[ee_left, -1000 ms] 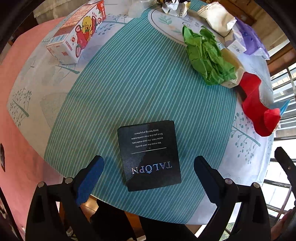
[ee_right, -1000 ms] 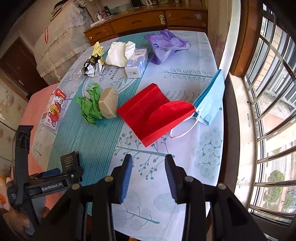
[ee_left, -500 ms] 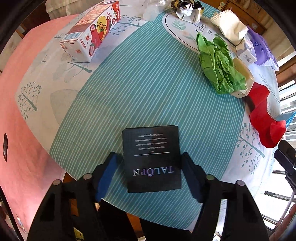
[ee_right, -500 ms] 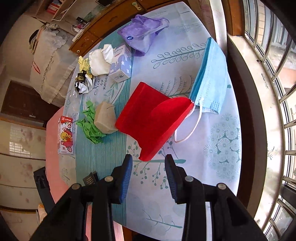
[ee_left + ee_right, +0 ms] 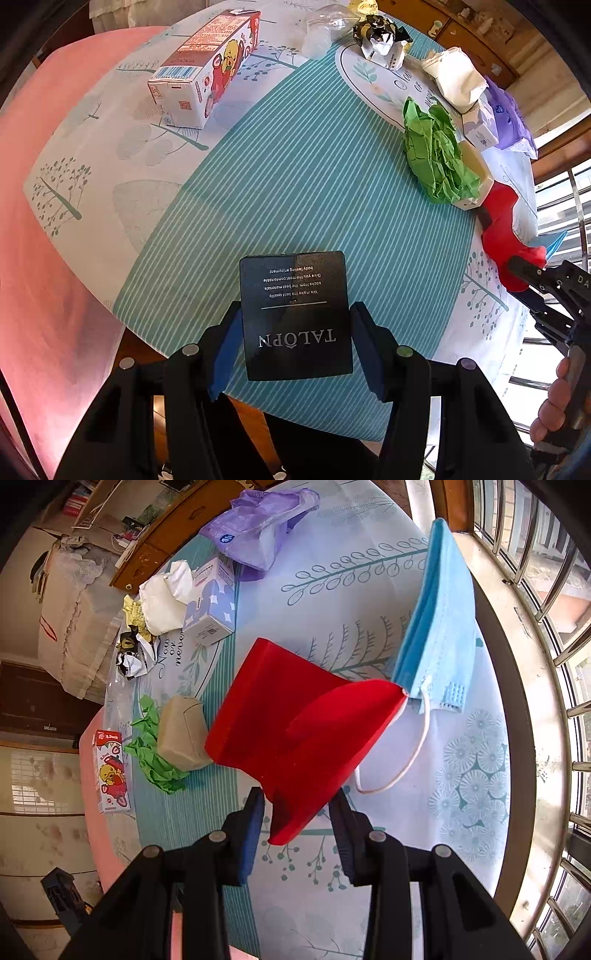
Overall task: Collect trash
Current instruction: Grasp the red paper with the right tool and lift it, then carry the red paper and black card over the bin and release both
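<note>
- Left hand-held gripper [image 5: 295, 343] has narrowed from wide apart 1 second ago; its pads now sit against both side edges of the black card [image 5: 294, 314], which lies at the near edge of the table [image 5: 295, 173].
- Right hand-held gripper [image 5: 297, 819] has advanced across the table and now straddles the near corner of the red paper bag [image 5: 295, 746], jaws part-open, not yet pinching by the look of it.
- Blue face mask [image 5: 439, 627] lies at 1 o'clock from the bag, touching its far corner.
- Green crumpled paper [image 5: 436, 158] and juice carton [image 5: 207, 70] wait at 1 and 11 o'clock from the card.
- My read: both pickups are starting, and most of the trash is still uncollected.
</note>
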Tool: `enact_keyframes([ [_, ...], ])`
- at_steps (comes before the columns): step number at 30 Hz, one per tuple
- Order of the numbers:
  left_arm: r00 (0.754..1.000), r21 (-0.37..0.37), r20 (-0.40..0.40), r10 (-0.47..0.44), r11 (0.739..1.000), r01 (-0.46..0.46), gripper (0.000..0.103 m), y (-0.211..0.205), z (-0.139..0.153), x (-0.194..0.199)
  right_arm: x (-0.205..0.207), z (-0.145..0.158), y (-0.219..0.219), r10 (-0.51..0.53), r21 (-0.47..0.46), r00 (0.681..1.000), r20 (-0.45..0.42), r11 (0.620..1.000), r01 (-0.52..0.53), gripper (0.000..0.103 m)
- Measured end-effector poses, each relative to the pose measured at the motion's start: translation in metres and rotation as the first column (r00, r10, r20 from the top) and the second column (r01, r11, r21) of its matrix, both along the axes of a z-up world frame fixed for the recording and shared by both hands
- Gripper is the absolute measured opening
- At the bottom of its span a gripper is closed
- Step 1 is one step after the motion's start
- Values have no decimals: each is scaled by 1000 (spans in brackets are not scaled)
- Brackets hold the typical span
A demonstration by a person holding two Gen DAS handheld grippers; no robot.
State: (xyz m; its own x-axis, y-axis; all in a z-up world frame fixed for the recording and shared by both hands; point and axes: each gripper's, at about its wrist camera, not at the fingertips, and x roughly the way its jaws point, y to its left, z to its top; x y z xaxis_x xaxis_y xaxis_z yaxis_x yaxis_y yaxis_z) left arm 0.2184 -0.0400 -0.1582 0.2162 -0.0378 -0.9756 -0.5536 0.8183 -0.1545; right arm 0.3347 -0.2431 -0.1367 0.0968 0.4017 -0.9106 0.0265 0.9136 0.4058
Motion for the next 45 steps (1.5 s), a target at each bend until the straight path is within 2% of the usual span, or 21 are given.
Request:
enact_keyframes([
  [4,1000,14,9,-27,1000,27,56,8,13,7,-5,5,8,30,-10,999,42,1000,-30,15],
  [6,999,20,14,-44,999,44,56,8,17,5,-8,13,11,48,-12,996,78,999,-47,12],
  [9,998,23,19,-65,998,65,56,7,21,4,-14,24,12,65,-7,992,112,998,-65,10],
  [17,994,37,42,-104,994,103,56,11,37,-9,-27,21,12,40,37,995,91,998,-44,8],
  [22,989,49,75,-127,991,123,56,10,48,-11,-38,45,20,106,9,979,177,994,-109,2],
  [28,977,50,107,-183,983,179,56,5,59,-10,-58,77,15,114,3,961,253,993,-119,1],
  [36,935,61,181,-306,952,300,56,7,85,-19,-114,109,13,97,-19,948,304,995,-96,1],
  [45,846,87,236,-477,878,471,56,35,107,-68,-211,117,30,-54,-40,950,306,997,69,1],
])
